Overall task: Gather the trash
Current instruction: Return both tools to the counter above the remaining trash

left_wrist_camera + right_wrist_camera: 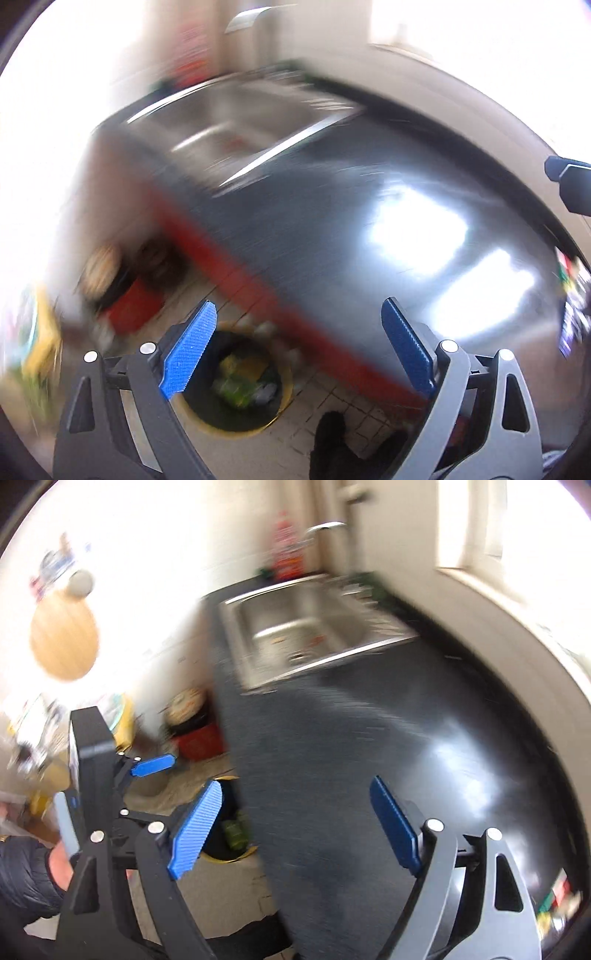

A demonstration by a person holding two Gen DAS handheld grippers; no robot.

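Left claw (299,350) spread wide and empty above the round yellow-rimmed trash bin with black liner (236,424) on the tiled floor, green and white rubbish inside. Beside the bin, dark glossy surface (332,221) with steel sink (314,635). Right claw (295,827) likewise gaping, holding nothing.

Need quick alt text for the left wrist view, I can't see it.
Blurred by motion: the open, empty left tongs hang over a yellow-rimmed trash bin on the tiled floor, beside a dark counter with a steel sink.
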